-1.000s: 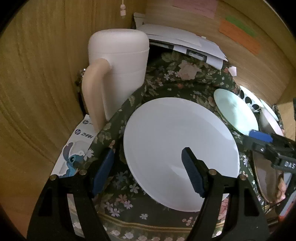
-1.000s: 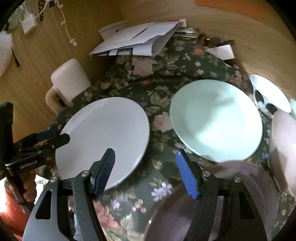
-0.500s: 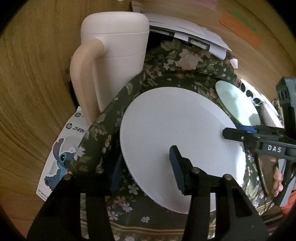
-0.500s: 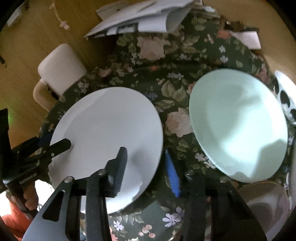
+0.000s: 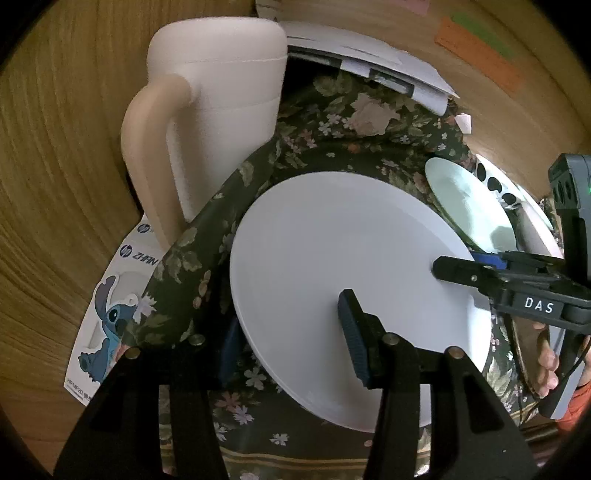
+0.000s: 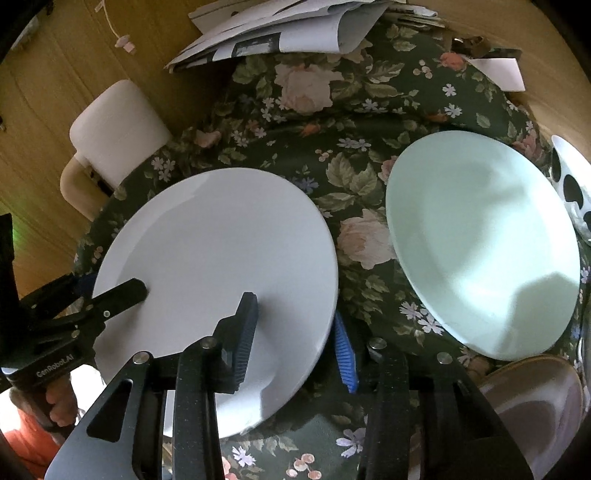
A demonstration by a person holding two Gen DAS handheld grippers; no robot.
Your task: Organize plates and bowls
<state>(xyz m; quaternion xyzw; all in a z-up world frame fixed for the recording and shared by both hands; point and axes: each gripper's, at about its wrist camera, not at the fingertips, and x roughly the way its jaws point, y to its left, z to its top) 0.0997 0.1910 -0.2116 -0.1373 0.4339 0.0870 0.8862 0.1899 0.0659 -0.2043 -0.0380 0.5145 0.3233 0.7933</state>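
A large white plate (image 5: 343,266) lies on a dark floral cloth (image 5: 207,251); it also shows in the right wrist view (image 6: 221,258). My left gripper (image 5: 291,339) straddles its left rim, one finger over the plate and one under the edge, jaws still apart. My right gripper (image 6: 295,336) straddles its right rim the same way, jaws still apart. A pale green plate (image 6: 480,240) lies to the right. A white bowl with black spots (image 6: 570,184) sits at the far right. A brownish plate (image 6: 532,402) is at lower right.
A tall cream jug (image 5: 218,122) with a handle stands at the cloth's left edge, close to the white plate. Papers (image 6: 280,33) are piled at the back against the wooden wall. A Stitch card (image 5: 110,310) lies to the left.
Both grippers have moved in onto the white plate's opposite rims and narrowed their jaws around the edge. The plate has stayed in place.
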